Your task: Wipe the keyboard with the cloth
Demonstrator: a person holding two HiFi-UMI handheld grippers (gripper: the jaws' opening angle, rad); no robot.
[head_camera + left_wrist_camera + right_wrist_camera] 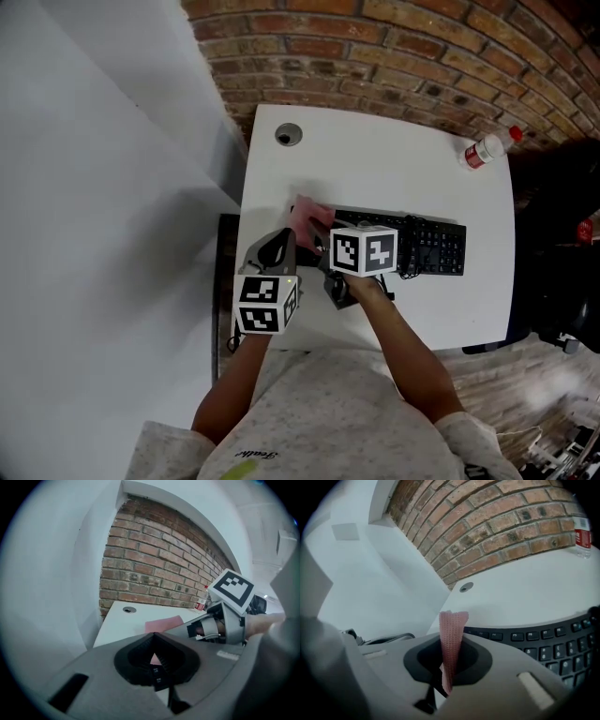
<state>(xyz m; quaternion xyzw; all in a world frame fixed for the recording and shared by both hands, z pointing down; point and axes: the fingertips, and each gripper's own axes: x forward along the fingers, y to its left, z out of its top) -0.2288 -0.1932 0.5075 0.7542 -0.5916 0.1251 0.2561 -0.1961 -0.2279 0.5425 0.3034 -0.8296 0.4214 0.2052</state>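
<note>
pink knitted cloth point(452, 626) is caught between the jaws of the right tool point(451, 643), which are clamped on it. a folded strip stands up from the jaw tips, and in the head view the rest of it spreads flat on the surface just ahead of that tool. the black keyboard point(548, 641) lies just beside the right tool on its right-hand side and runs away from it, its left end close to the cloth. whether the cloth touches the keys there i cannot tell.

the left tool point(153, 637) sits just left of the right tool and a little nearer the person, its jaws closed tip to tip. a sliver of pink shows through the gap below the tips, but nothing is clearly gripped there. from the left tool, the flat part of the cloth lies ahead and slightly right, with the right tool's marker cube point(232, 588) further right.

both tools hang over the white surface point(394, 159). well ahead of the left tool, a round hole point(289, 135) is set in the surface near its far edge. far to the right of the right tool, by the far corner, stands a clear bottle point(486, 149) with a red label. a brick wall point(497, 522) rises beyond the far edge.
</note>
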